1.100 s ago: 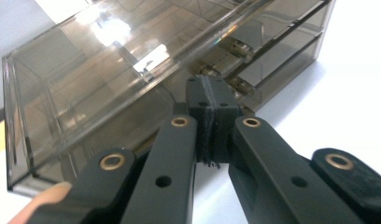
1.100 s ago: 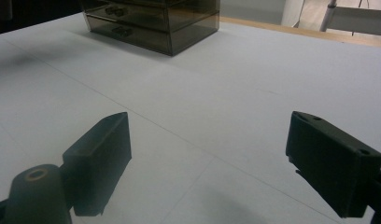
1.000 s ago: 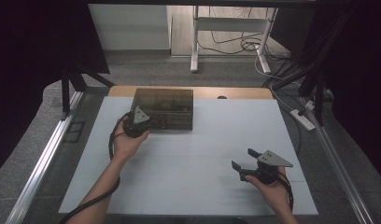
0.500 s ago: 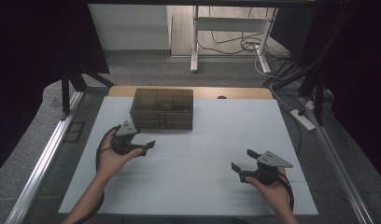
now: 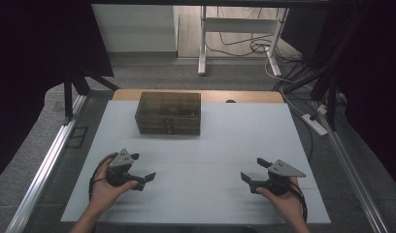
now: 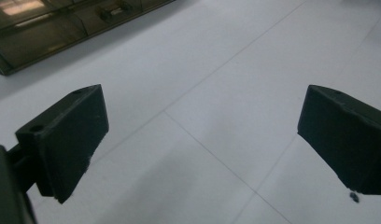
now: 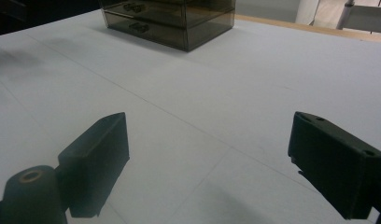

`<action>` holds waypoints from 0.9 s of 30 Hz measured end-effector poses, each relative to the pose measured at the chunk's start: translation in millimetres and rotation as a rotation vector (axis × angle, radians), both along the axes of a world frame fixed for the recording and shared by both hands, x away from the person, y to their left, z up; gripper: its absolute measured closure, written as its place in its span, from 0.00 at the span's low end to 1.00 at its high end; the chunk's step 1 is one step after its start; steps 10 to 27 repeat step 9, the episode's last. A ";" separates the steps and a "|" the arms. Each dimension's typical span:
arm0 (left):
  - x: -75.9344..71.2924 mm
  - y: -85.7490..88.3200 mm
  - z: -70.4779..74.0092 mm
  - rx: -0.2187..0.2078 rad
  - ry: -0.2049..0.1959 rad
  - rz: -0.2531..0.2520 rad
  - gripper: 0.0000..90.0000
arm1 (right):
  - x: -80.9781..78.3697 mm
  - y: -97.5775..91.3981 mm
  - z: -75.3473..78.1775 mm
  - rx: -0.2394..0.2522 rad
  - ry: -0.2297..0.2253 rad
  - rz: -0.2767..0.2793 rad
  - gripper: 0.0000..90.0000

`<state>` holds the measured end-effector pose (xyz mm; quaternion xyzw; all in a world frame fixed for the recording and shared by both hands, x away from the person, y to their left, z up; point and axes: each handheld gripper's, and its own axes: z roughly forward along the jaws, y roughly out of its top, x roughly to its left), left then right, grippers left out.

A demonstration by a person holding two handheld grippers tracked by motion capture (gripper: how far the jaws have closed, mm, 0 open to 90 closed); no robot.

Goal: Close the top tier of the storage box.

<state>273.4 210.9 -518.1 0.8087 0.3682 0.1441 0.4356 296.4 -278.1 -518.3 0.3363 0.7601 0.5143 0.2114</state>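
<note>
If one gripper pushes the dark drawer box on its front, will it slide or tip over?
The drawer box is low and wide, so it would probably slide, not tip. Its smoky plastic looks stiff and fairly light. The smooth white table likely gives little friction.

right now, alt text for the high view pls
Two hands hold open grippers, left gripper and right gripper, low over a white table. A smoky drawer box sits apart at the far edge.

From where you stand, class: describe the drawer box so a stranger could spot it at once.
Start at the white table and look to its far edge, left of centre. There stands the drawer box, a low, smoky-brown see-through case with small handles on its front. Apart from the grippers nearer the person, it is the one thing on the table.
</note>
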 end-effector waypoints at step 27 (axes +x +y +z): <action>-3.6 3.1 -8.1 0.033 -0.013 0.026 0.00 | -4.5 -0.4 1.4 0.011 -0.005 0.004 0.12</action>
